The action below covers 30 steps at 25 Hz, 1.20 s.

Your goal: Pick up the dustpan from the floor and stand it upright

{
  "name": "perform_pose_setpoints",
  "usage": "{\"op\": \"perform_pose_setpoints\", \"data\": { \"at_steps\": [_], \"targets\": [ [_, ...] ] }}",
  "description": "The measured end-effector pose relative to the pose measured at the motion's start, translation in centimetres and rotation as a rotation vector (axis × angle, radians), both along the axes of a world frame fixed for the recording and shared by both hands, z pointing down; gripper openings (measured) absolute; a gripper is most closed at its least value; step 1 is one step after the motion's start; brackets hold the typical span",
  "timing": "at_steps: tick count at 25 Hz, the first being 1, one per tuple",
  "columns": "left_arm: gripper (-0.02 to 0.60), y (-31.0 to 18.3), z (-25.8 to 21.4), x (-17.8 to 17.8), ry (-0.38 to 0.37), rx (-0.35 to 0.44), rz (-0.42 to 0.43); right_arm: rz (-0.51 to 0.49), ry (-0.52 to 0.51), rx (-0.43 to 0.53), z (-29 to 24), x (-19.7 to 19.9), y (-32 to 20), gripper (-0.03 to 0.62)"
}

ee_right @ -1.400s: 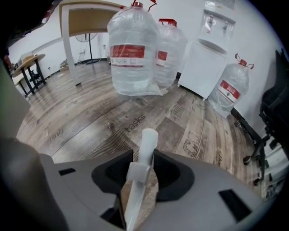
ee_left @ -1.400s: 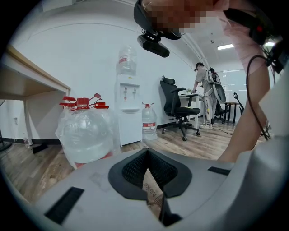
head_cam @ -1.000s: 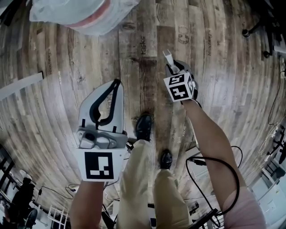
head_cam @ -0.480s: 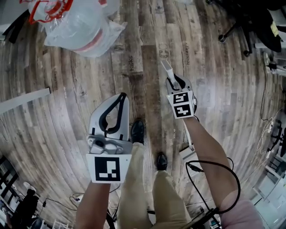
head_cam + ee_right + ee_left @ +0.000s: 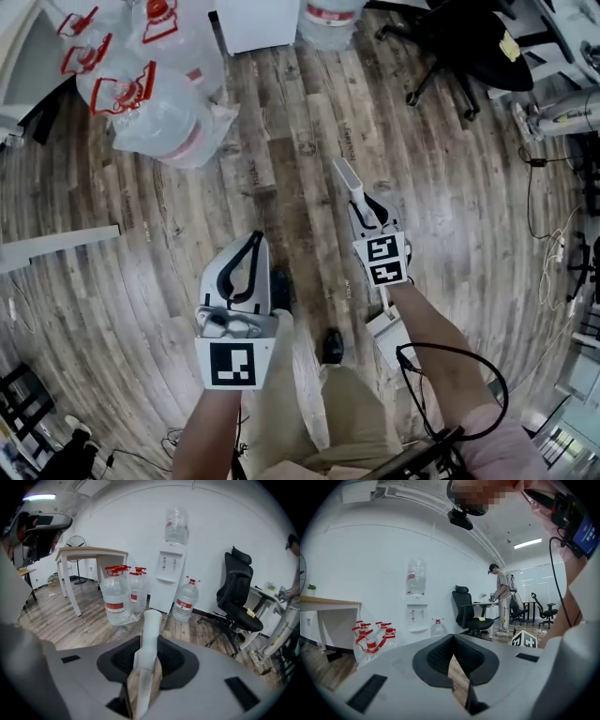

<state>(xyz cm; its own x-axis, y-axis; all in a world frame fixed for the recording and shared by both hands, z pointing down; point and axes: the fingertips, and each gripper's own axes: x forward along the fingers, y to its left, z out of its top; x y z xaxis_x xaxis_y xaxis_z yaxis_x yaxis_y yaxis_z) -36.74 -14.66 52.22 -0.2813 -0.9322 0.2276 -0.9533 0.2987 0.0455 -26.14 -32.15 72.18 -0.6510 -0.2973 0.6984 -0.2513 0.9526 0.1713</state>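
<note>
Since the earlier frames, more of the room is being taken in by the head view, and both grippers are being shown lower in it. The water jugs (image 5: 159,117), cropped at the top edge before, are now being seen whole at the upper left of the wooden floor (image 5: 309,112).

Further right, the left gripper (image 5: 251,242) is being held out over the floor with its marker cube towards the person. Its jaws are being pressed together at the tips. Only a thin wedge of floor is being shown between the pads in the left gripper view, so nothing is being held. Just right of it, the person's dark shoes (image 5: 281,286) are being seen on the planks.

Right of the shoes, the dustpan (image 5: 346,180) is being gripped by its white handle in the right gripper (image 5: 367,208). The jaws are being clenched on the handle from both sides, and the handle's end is being pushed out past the fingertips, up and to the left in the head view. In the right gripper view the handle is being seen rising between the black pads. A white part (image 5: 389,336) is showing below the right wrist; whether it is the pan cannot be told. At the upper right, a black office chair (image 5: 459,42) is being seen.
</note>
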Motion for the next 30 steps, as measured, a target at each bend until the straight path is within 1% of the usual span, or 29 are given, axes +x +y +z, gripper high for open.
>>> {"op": "perform_pose_setpoints", "data": {
  "at_steps": [2,6,12,15,21,24,26,30],
  "targets": [
    [0.012,-0.4,-2.4,1.6,-0.019,0.018,0.017,0.015,-0.024,0.01,-2.5,2.0,-0.1,0.117],
    [0.012,-1.5,-7.0,4.6,-0.037,0.079,0.038,0.046,-0.074,0.027,-7.0,5.8,-0.4,0.118],
    [0.012,-2.5,-11.9,10.7,-0.083,0.101,0.104,0.086,-0.151,0.043,-12.7,12.2,-0.1,0.117],
    [0.012,-3.1,-13.8,13.7,-0.088,0.111,0.13,0.108,-0.189,0.052,-15.2,15.2,0.0,0.117],
    [0.012,-4.0,-17.8,20.4,-0.134,0.136,0.222,0.159,-0.258,0.065,-19.7,22.5,0.4,0.117],
    [0.012,-4.3,-19.7,22.7,-0.142,0.14,0.24,0.178,-0.292,0.069,-21.5,25.3,0.6,0.117],
    [0.012,-4.4,-20.9,24.0,-0.162,0.148,0.256,0.193,-0.3,0.066,-22.2,26.9,0.8,0.115],
    [0.012,-4.5,-23.1,26.0,-0.181,0.155,0.276,0.222,-0.321,0.069,-23.9,29.0,0.6,0.114]
  ]
}}
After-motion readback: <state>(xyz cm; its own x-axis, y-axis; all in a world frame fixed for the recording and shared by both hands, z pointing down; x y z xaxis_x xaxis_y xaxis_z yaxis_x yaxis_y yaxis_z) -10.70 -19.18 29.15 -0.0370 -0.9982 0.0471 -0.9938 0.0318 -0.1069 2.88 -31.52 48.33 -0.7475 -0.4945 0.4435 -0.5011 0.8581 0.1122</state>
